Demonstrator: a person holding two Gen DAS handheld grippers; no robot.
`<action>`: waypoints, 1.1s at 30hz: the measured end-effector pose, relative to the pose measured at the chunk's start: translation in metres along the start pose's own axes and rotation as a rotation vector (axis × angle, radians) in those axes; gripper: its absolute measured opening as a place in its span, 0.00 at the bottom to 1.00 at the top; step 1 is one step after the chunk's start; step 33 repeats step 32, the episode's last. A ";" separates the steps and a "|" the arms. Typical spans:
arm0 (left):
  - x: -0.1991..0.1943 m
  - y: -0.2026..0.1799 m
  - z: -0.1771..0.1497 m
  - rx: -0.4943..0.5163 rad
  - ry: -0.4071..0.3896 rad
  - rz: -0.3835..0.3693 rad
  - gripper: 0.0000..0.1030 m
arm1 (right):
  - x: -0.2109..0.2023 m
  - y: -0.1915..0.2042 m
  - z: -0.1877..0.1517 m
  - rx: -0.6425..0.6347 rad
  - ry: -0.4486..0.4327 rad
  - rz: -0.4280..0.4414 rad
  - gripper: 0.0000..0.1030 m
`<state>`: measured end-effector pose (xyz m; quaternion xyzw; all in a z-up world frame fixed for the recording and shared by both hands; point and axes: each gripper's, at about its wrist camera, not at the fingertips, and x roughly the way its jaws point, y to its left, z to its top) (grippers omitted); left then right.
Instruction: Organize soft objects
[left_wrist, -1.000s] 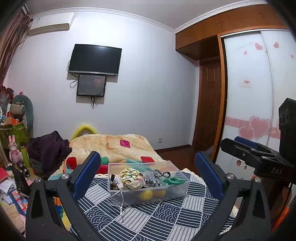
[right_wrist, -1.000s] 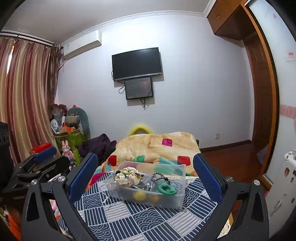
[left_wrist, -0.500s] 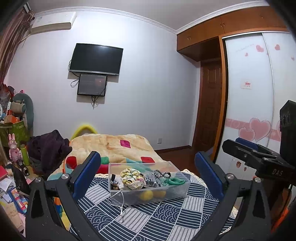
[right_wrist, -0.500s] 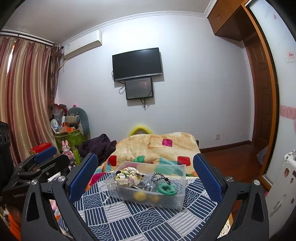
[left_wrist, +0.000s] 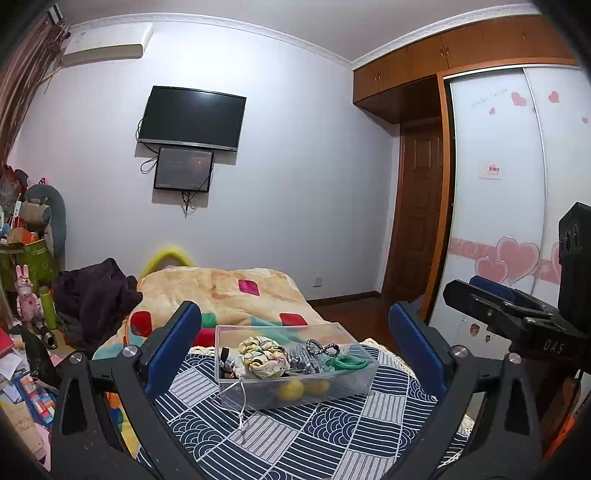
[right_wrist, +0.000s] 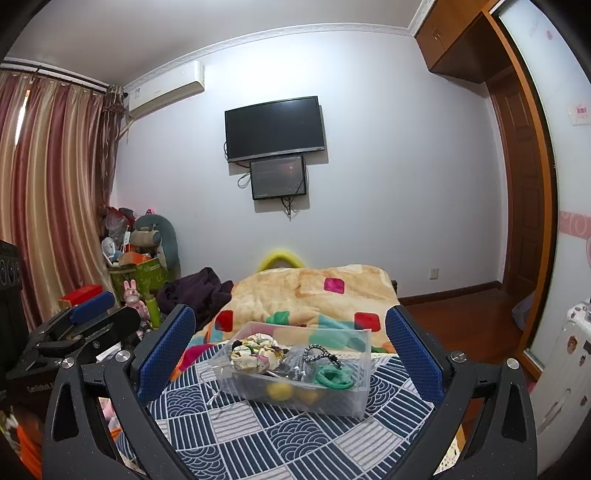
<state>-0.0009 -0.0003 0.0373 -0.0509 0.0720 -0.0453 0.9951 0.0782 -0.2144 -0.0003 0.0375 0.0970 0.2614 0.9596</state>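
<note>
**A:** Left wrist view first: the left gripper (left_wrist: 293, 332) hangs above the near edge of the patterned cloth (left_wrist: 295, 435), jaws spread wide, nothing between the blue pads (left_wrist: 173, 347). Dead centre of the frame, framed by those pads, sits the clear plastic bin (left_wrist: 295, 384).

**B:** And the soft things are all inside it?

**A:** All that I can spot. A crumpled floral fabric bundle (left_wrist: 263, 352) at the bin's left-centre, a green coil of cord (left_wrist: 345, 363) at its right, a black beaded band (left_wrist: 321, 346) just above the coil, two yellow balls (left_wrist: 303, 388) low against the front wall. A white drawstring (left_wrist: 242, 404) spills over the front rim onto the cloth.

**B:** Why hold back like that?

**A:** My guess: lining up. Both tools point straight at the bin, so either could go in. The right gripper (right_wrist: 290, 341) is just as wide apart and just as empty, with the bin (right_wrist: 295, 369) centre-low in its frame too.

**B:** Same contents from that side?

**A:** Same: bundle (right_wrist: 256, 354) at left, green coil (right_wrist: 332, 376) at right. At the right edge of the left view you can see the other tool's black body, so the two are held side by side, well short of the bin.

**B:** Anything awkward?

**A:** That dangling drawstring could snag, I'd say, and the pile looks tangled.
</note>
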 end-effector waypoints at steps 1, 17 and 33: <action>0.000 0.000 0.000 -0.001 0.000 -0.001 1.00 | 0.000 0.000 0.001 -0.001 0.000 -0.001 1.00; 0.005 0.000 -0.001 -0.027 0.016 -0.016 1.00 | 0.002 -0.003 0.002 0.002 0.006 0.009 1.00; 0.011 0.002 -0.003 -0.059 0.051 -0.034 1.00 | 0.006 -0.004 -0.001 0.017 0.019 0.012 1.00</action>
